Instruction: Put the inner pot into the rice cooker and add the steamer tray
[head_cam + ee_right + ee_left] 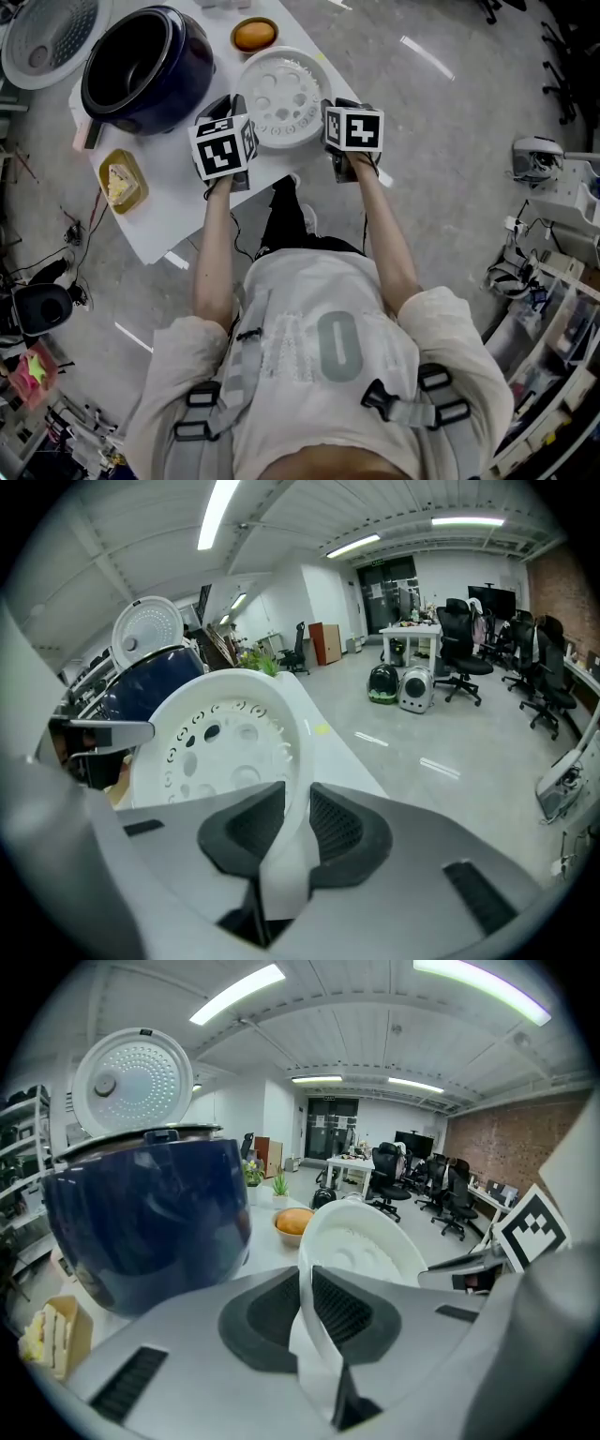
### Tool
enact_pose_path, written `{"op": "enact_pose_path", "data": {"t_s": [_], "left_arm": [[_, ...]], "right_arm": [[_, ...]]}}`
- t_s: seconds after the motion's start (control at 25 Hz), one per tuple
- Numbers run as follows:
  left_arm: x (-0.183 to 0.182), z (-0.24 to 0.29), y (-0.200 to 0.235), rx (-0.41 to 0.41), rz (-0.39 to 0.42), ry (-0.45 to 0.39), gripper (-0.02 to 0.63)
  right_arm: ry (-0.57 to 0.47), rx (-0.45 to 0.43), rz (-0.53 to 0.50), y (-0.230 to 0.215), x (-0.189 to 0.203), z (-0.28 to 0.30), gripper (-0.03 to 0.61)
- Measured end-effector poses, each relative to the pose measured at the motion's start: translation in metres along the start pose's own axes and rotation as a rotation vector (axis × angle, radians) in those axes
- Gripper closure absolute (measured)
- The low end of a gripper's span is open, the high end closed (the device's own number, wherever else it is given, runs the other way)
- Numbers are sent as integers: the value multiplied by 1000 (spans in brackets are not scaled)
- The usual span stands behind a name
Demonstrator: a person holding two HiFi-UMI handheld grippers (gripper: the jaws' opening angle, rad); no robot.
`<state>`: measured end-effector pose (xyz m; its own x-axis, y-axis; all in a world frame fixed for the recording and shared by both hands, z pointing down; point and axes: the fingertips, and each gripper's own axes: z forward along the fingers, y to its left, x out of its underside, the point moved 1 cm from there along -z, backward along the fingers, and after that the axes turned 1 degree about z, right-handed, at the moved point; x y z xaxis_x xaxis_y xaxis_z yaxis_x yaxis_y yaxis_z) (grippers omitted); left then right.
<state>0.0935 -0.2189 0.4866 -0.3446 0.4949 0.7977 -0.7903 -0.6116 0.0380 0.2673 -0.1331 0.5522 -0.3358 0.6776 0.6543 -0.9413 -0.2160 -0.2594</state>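
Observation:
The white perforated steamer tray (pixel 281 98) is at the near side of the table, between my two grippers. My left gripper (pixel 246 122) is shut on the tray's left rim, and the rim (pixel 319 1335) runs straight between its pads. My right gripper (pixel 326 122) is shut on the right rim (pixel 281 855) in the same way. The dark blue rice cooker (pixel 145 70) stands to the left of the tray with its lid (pixel 52 37) swung open. Its inside is dark, and I cannot tell whether an inner pot sits in it.
A small bowl with an orange round thing (pixel 254 35) stands behind the tray. A yellow container of food (pixel 122 180) lies near the left corner of the white table (pixel 178 202). The table's near edge runs just under my grippers.

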Motion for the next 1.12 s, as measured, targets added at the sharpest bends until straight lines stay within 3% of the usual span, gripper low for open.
{"op": "enact_pose_path", "data": {"t_s": [0.24, 0.52, 0.84, 1.12], "left_arm": [[-24, -20, 5, -20, -7, -58, 560], [-88, -70, 24, -98, 10, -217, 560], [-151, -146, 72, -243, 12, -395, 560], [-178, -184, 143, -374, -23, -452, 560]], "right_arm": [[-105, -24, -35, 11, -37, -24, 495], [-290, -83, -145, 50, -111, -67, 500], [-464, -222, -296, 128, -190, -106, 502], [-498, -359, -426, 213, -242, -94, 502]]}}
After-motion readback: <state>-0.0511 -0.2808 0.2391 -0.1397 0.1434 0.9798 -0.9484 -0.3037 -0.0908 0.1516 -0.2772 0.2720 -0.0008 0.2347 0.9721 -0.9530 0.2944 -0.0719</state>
